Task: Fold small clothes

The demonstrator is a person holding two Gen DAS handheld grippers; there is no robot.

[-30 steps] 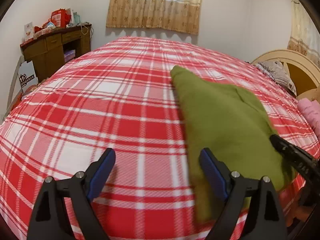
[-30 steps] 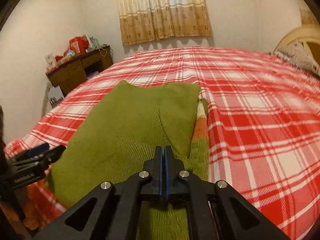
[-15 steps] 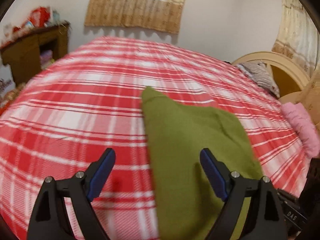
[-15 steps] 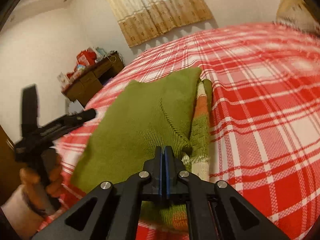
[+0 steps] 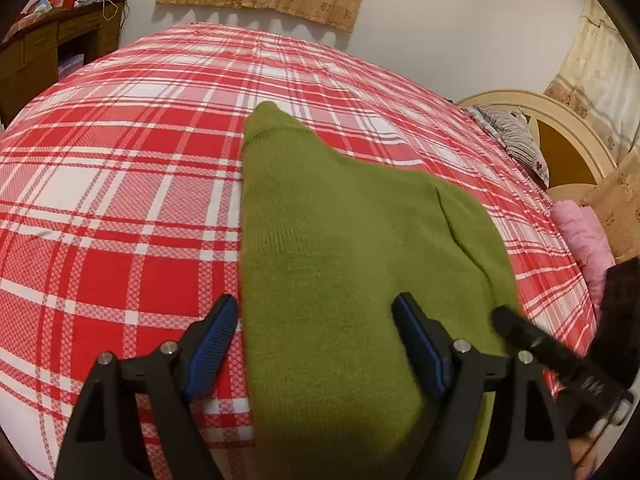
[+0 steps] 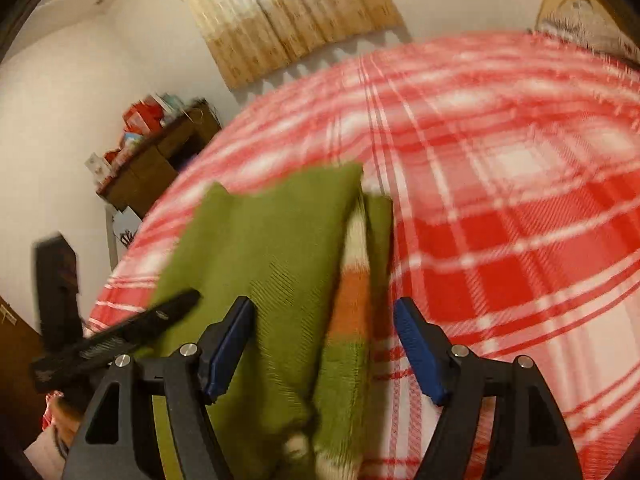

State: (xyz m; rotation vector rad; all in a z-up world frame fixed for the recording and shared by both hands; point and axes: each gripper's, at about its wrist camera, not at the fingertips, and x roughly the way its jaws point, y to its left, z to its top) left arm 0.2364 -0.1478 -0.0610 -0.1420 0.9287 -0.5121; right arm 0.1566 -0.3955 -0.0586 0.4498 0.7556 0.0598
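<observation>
1. My left gripper (image 5: 316, 344) is closing, jaws wide, straddling the green sweater's (image 5: 352, 248) left edge, pads not pressing.
2. My right gripper (image 6: 324, 346) is opening, sweater between, released.
3. Sweater is lying folded on the plaid bed (image 5: 120, 168), near edge.

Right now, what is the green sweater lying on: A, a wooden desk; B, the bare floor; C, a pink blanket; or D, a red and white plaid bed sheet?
D: the green sweater lies flat on the red and white plaid bed sheet, which shows around it on both sides in both wrist views.
</observation>
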